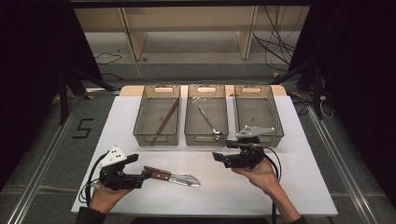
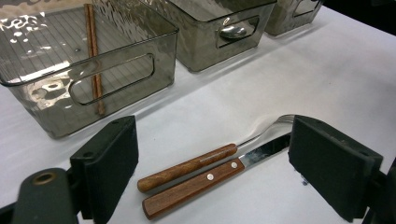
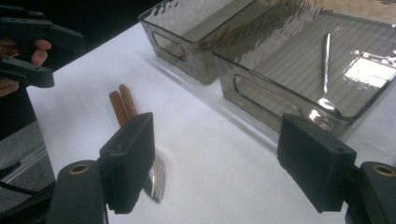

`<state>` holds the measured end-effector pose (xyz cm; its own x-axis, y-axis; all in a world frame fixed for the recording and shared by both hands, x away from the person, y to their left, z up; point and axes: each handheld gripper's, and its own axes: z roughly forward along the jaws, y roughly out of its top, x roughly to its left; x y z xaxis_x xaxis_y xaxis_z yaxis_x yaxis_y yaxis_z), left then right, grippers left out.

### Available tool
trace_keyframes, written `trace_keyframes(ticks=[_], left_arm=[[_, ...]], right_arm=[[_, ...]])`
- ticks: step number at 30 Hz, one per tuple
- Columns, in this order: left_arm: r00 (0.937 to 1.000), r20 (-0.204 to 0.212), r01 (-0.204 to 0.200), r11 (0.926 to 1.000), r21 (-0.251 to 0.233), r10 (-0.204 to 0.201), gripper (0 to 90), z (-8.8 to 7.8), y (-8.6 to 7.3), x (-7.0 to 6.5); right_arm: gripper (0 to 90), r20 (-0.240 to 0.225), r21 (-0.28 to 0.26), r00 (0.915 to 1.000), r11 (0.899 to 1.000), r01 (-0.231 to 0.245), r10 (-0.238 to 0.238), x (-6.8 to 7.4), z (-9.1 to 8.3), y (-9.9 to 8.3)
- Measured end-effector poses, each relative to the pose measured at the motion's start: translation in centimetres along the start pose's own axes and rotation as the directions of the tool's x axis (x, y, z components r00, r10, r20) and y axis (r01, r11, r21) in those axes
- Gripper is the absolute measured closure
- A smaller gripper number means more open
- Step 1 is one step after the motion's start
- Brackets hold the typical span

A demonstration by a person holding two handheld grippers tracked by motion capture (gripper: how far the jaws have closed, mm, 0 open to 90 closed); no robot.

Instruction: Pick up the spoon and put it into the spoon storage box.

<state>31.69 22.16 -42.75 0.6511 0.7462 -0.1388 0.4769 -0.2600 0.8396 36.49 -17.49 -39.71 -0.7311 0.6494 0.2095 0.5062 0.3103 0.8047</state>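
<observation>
A wooden-handled knife (image 1: 183,179) and fork (image 2: 187,167) lie side by side on the white table (image 1: 261,186) at front centre. My left gripper (image 1: 147,174) is at their handle ends, open. In the left gripper view (image 2: 215,149) its jaws stand wide on either side of both handles without pressing on them. My right gripper (image 1: 215,157) is held over the table in front of the middle bin, open with nothing between its jaws (image 3: 222,154). The fork tines (image 3: 159,183) show beside its left jaw.
Three grey see-through bins stand in a row at the back. The left bin (image 1: 140,119) holds brown chopsticks (image 1: 166,117), the middle bin (image 1: 205,138) a metal spoon (image 1: 208,120), and the right bin (image 1: 276,119) nothing. Dark floor and cables surround the table.
</observation>
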Motion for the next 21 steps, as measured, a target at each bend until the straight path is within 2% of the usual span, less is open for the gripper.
trace_keyframes(ticks=[9, 14, 21], left_arm=[[0.9999, 0.000, -0.010, 0.9989, 0.045, 0.010, 15.7, 0.4, 0.6, 0.5], [0.9993, -0.006, -0.037, 0.9963, 0.077, 0.038, 15.7, 0.7, 1.0, 0.6], [0.9969, -0.012, -0.075, 0.9903, 0.117, 0.077, 15.8, 1.2, 1.8, 0.7]], right_arm=[[27.0, 0.009, -0.062, 1.0000, 0.998, 0.000, 0.001, 0.5, -1.3, -2.8], [24.8, 0.002, -0.070, 0.9999, 0.998, -0.011, 0.011, 0.6, -1.9, -4.1], [24.3, 0.020, -0.101, 0.9993, 0.994, -0.030, 0.033, 0.4, -3.2, -5.3]])
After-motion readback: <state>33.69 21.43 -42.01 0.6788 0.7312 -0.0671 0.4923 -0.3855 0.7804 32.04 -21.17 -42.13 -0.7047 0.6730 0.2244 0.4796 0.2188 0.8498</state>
